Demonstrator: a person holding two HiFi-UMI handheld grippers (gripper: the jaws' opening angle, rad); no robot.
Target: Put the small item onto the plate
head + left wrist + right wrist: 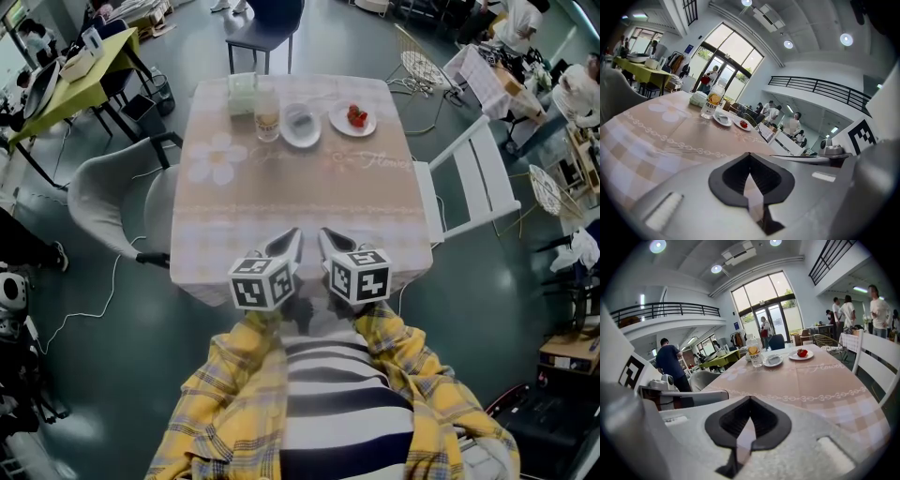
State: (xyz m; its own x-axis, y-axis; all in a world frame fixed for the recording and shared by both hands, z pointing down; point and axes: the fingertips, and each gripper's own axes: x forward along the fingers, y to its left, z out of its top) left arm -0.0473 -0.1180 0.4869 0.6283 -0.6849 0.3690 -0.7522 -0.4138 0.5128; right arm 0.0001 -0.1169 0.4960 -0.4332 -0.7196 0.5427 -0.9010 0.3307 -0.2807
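At the far end of the table [300, 206] a small red item [356, 116] lies on a white plate [367, 127]. Beside it are a second white dish [301, 126] with something pale grey in it, a clear bottle [267, 114] and a pale green container [242, 92]. My left gripper [289, 242] and right gripper [330, 242] hover side by side over the table's near edge, both shut and empty. The left gripper view shows its jaws [750, 154] met, the red item [743, 124] far ahead. In the right gripper view the right gripper [750, 398] is likewise closed, with the red item [802, 352] distant.
A white slatted chair [469, 183] stands at the table's right side and a grey chair [112, 202] at its left. A dark chair [264, 28] is behind the far end. A yellow-green table [75, 80] and several people fill the room around.
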